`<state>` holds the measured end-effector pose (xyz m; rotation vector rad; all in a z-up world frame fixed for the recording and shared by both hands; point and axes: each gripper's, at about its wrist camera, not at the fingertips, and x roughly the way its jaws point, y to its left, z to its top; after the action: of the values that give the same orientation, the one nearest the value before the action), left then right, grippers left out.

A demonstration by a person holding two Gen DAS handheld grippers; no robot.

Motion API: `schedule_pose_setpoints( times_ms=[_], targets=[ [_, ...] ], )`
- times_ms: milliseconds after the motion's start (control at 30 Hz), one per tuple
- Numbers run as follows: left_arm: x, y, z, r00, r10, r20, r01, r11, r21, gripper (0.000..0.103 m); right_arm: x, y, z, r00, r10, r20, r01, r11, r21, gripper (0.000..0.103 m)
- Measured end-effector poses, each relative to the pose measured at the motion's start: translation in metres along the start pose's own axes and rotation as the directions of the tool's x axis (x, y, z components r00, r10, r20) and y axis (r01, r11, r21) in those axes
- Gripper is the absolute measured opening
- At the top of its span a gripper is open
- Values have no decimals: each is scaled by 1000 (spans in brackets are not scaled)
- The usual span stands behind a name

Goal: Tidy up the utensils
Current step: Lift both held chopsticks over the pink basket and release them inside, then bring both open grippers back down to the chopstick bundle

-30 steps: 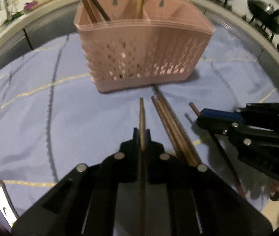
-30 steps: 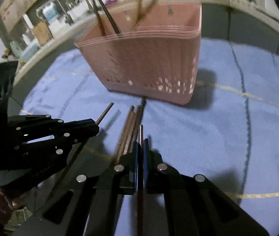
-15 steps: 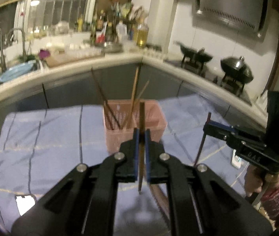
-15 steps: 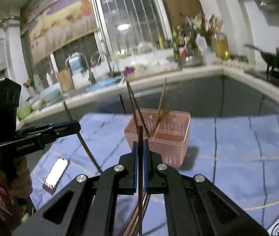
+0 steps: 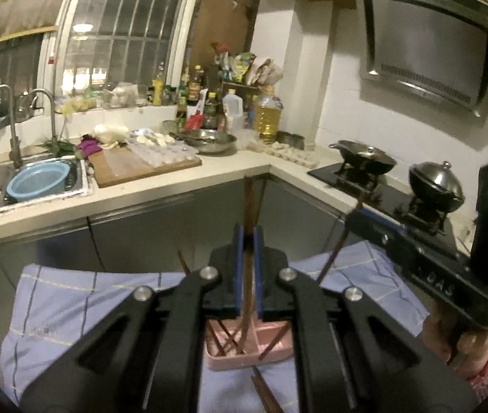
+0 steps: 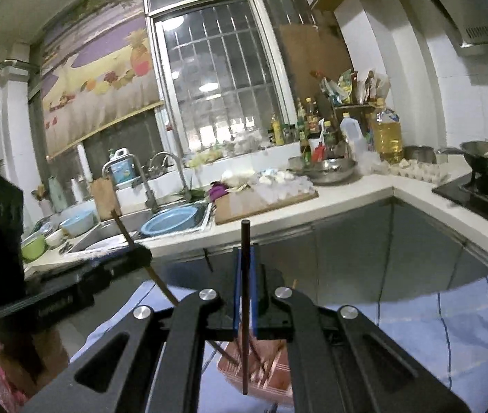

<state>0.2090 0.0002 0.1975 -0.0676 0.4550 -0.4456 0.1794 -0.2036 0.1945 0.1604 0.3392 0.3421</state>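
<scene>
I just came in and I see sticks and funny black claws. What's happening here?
A person is tidying chopsticks with a gripper in each hand. The left gripper is shut on a brown chopstick, and the right gripper is shut on a dark chopstick. Both are held above the pink basket, which sits on a blue cloth and already holds some chopsticks. A few more chopsticks lie on the cloth.

basket (image 5: 278,352) pink | cloth (image 5: 72,303) blue, striped | basin (image 5: 37,182) blue
</scene>
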Motion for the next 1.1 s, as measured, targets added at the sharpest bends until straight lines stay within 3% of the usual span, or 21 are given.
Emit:
schedule_pose_setpoints(
  times_ms=[167,333,367,433,467,500,733,800,867,967,1033,1100],
  targets=[
    [39,9,-14,997,12,-80,-11,1000,8,5,45,-5,-14,998,-31,-59,29,999,-32,5],
    [91,14,-50,976,38,-215,-40,999,-6,6,79,-23,-53,987,-39,-158,43,999,25,6],
    [100,14,-58,970,54,-239,-55,998,2,11,84,-29,-59,982,-26,-185,36,998,52,9],
    [108,14,-69,963,74,-259,-73,997,11,25,83,-33,-63,979,5,-202,14,995,95,28],
    [107,14,-71,964,78,-253,-78,997,13,32,80,-33,-63,981,10,-193,11,994,106,48],
    [104,14,-72,967,82,-242,-81,997,14,35,71,-32,-61,987,11,-158,7,993,114,59],
    [41,9,-46,994,71,-81,-74,997,-28,36,-4,-6,-37,998,52,30,-54,996,71,63],
    [15,2,-46,997,75,-26,-76,997,-13,44,-29,-1,-40,995,80,52,-84,994,70,76],
    [-4,-2,-53,997,81,6,-81,997,-2,45,-44,1,-48,993,109,49,-112,991,73,84],
    [-28,-5,-86,995,99,9,-99,995,11,45,-65,2,-87,987,163,-7,-161,982,96,91],
    [-32,-2,-110,994,110,-23,-110,994,6,45,-69,-2,-119,980,183,-74,-172,976,136,91],
    [-29,0,-143,989,121,-89,-122,993,2,45,-71,-7,-156,979,152,-137,-128,977,173,91]
  ],
)
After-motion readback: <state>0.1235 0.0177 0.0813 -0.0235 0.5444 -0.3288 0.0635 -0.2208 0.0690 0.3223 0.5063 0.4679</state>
